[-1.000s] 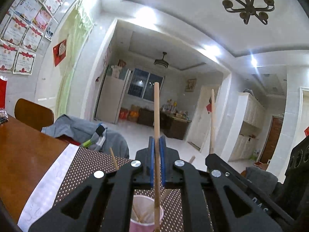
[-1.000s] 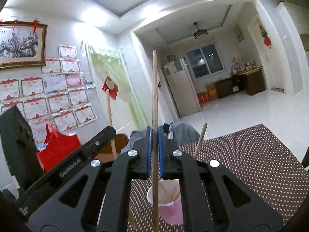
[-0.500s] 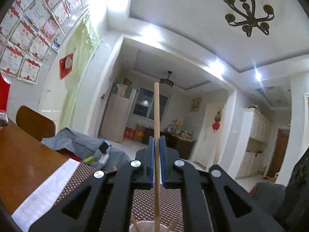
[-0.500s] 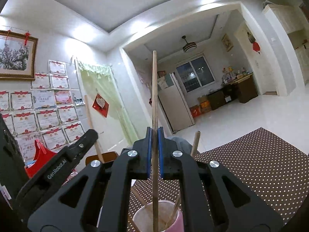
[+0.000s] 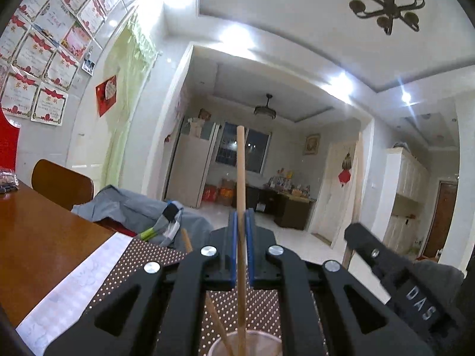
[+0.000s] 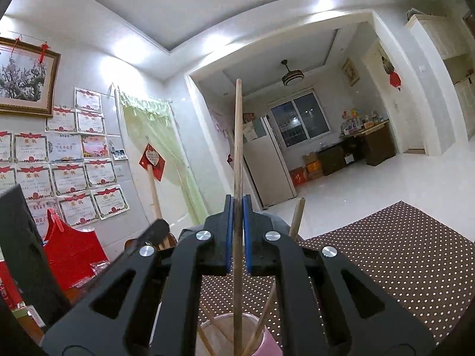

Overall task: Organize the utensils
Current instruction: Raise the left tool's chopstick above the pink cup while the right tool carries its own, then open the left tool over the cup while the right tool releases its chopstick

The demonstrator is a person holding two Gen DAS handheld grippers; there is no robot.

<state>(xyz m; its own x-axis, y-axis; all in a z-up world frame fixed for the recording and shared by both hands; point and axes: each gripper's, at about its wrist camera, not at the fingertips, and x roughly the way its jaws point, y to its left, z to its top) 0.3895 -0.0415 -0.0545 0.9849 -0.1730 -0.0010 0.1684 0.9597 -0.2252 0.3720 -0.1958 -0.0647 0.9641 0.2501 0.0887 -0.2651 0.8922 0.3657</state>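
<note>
Left wrist view: at the far left a brown wooden table point(image 5: 44, 237) carries a white paper strip point(image 5: 74, 290) and then a dark dotted mat point(image 5: 154, 258). A wooden chair back point(image 5: 62, 184) and a grey garment point(image 5: 133, 210) sit behind them. In the centre the left gripper point(image 5: 242, 249) has its blue pads pressed together on an upright chopstick point(image 5: 241, 178), whose lower end reaches into the pink cup point(image 5: 246, 345) at the bottom edge. A second stick leans in the cup. To the right the other gripper's black body shows.

Right wrist view: at the left a red holder point(image 6: 71, 252) stands beneath certificates on the wall point(image 6: 89, 65). In the centre the right gripper point(image 6: 237, 234) is clamped on a darker upright chopstick point(image 6: 238, 136), its lower end inside the cup point(image 6: 231, 338), where several sticks point(image 6: 295, 216) lean. The mat point(image 6: 400, 261) spreads to the right.
</note>
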